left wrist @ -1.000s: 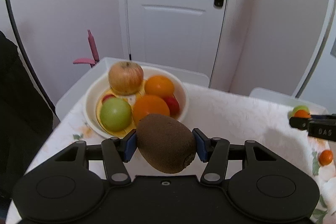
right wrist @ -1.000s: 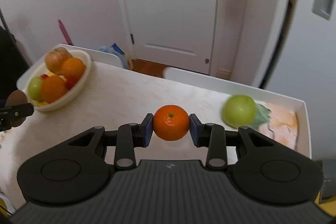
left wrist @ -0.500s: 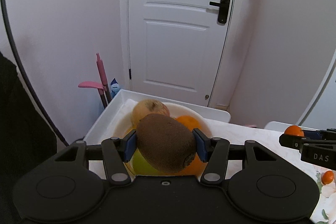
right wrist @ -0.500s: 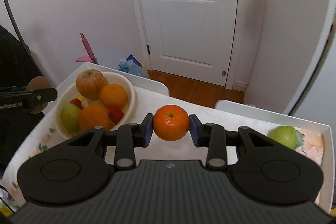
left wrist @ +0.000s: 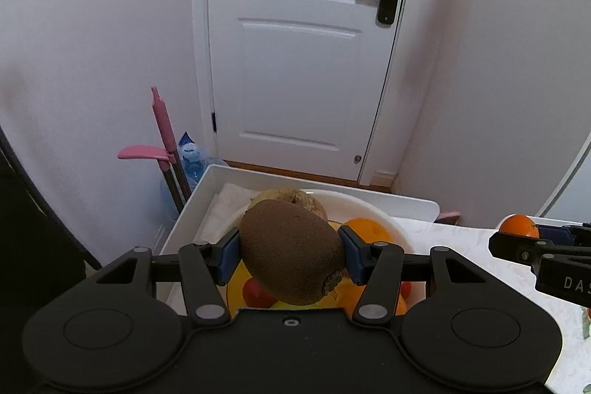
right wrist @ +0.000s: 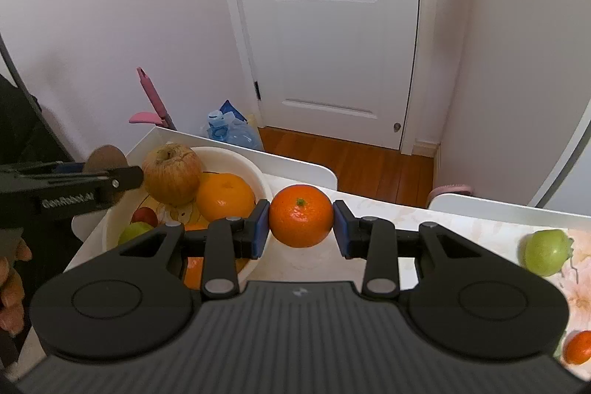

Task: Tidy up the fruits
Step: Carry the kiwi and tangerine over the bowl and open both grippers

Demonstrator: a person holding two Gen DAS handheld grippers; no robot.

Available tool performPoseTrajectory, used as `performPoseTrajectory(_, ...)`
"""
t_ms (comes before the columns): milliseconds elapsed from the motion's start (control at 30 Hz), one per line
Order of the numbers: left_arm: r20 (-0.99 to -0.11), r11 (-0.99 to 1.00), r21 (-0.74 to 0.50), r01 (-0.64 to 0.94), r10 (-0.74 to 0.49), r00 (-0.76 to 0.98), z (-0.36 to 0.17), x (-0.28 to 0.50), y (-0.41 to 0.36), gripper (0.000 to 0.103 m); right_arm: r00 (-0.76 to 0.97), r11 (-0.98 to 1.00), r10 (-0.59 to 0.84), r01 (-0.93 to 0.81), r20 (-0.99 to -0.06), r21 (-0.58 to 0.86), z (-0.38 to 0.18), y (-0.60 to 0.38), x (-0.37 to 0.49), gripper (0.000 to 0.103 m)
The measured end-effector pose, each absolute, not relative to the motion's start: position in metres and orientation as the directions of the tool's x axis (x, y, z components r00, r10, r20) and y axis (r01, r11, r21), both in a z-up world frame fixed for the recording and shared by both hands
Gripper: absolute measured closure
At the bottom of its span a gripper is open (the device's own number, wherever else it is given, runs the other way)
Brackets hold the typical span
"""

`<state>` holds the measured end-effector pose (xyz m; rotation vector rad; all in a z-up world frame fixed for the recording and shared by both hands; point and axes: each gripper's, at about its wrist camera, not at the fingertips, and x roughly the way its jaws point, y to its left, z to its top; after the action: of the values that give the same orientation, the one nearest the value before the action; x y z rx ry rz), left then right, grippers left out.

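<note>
Brown, fuzzy oval kiwi sits clamped in our left gripper; our right gripper pinches a glossy round orange mandarin.

Counter, floral-patterned, white-rimmed: bowl at left end; green apple, small orange at right.

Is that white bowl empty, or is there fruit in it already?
Already holding fruit. The bowl has an apple, an orange and a green fruit in it.
</note>
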<state>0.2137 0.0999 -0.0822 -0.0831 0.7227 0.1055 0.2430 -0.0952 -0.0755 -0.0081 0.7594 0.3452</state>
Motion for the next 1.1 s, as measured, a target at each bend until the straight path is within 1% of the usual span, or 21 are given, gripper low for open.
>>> performPoseTrajectory(233,-0.683,0.994,-0.041,-0.105,0.049,0.728,-0.102,0.221,0.101,0.043,0.664,0.950,0.286,-0.291,-0.691,0.114,-0.085,-0.081,0.246,0.052)
performPoseTrajectory(400,-0.690,0.995,-0.049,-0.093,0.033,0.723,-0.106,0.223,0.102,0.042,0.663,0.951,0.281,-0.288,-0.693,0.111,-0.087,-0.073,0.246,0.052)
performPoseTrajectory(433,-0.686,0.995,-0.051,-0.090,0.031,0.727,-0.106,0.223,0.103,0.040,0.663,0.951,0.282,-0.288,-0.693,0.110,-0.087,-0.071,0.246,0.052)
performPoseTrajectory(467,-0.675,0.995,-0.054,-0.086,0.027,0.737,-0.104,0.221,0.104,0.033,0.664,0.951,0.282,-0.290,-0.693,0.110,-0.087,-0.070,0.246,0.052)
performPoseTrajectory(500,-0.665,0.995,-0.056,-0.083,0.025,0.747,-0.101,0.220,0.105,0.029,0.663,0.950,0.284,-0.292,-0.692,0.109,-0.086,-0.068,0.246,0.052)
performPoseTrajectory(533,-0.656,0.995,-0.056,-0.081,0.025,0.754,-0.099,0.219,0.106,0.021,0.662,0.949,0.287,-0.296,-0.692,0.111,-0.086,-0.066,0.246,0.052)
performPoseTrajectory(567,-0.649,0.995,-0.053,-0.079,0.025,0.760,-0.097,0.218,0.106,0.018,0.661,0.948,0.290,-0.299,-0.692,0.112,-0.085,-0.064,0.246,0.052)
performPoseTrajectory(733,-0.625,0.996,-0.043,-0.077,0.033,0.780,-0.086,0.207,0.111,0.018,0.661,0.940,0.306,-0.322,-0.685,0.109,-0.080,-0.054,0.247,0.052)
performPoseTrajectory(1100,-0.609,0.994,-0.007,-0.107,0.081,0.789,-0.074,0.182,0.125,0.016,0.646,0.915,0.351,-0.391,-0.678,0.102,-0.073,-0.030,0.248,0.052)
